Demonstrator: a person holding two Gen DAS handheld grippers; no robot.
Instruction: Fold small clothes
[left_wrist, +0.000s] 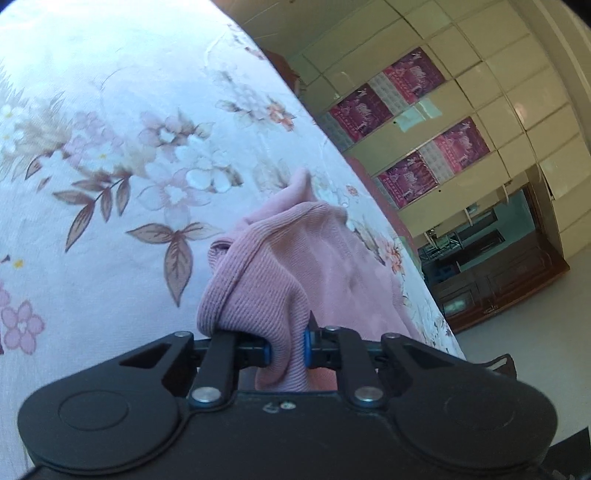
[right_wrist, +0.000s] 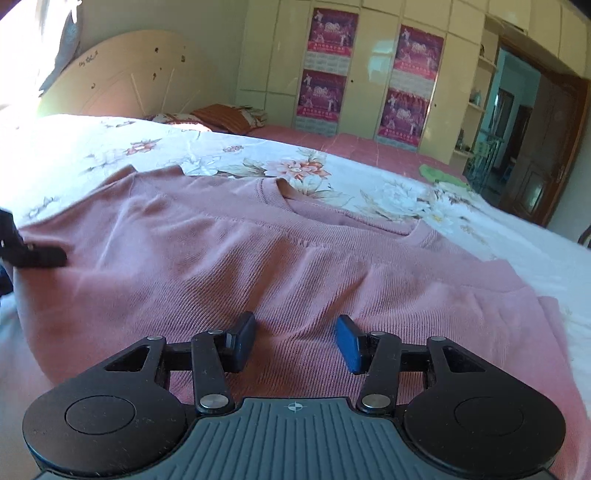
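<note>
A pink ribbed sweater (right_wrist: 229, 251) lies spread on the floral bedsheet (right_wrist: 369, 184), neck opening toward the far side. My right gripper (right_wrist: 295, 343) is open just above the sweater's near part, blue pads apart and empty. My left gripper (left_wrist: 286, 347) is shut on a bunched fold of the pink sweater (left_wrist: 280, 266) and holds it above the floral sheet (left_wrist: 110, 147). The left gripper's black finger shows at the left edge of the right wrist view (right_wrist: 33, 254), at the sweater's left side.
A wardrobe with pink posters (right_wrist: 402, 85) stands beyond the bed. Pillows (right_wrist: 221, 116) lie by the cream headboard (right_wrist: 129, 77). A green cloth (right_wrist: 439, 173) lies at the bed's far right. A dark wooden door (right_wrist: 546, 147) is at right.
</note>
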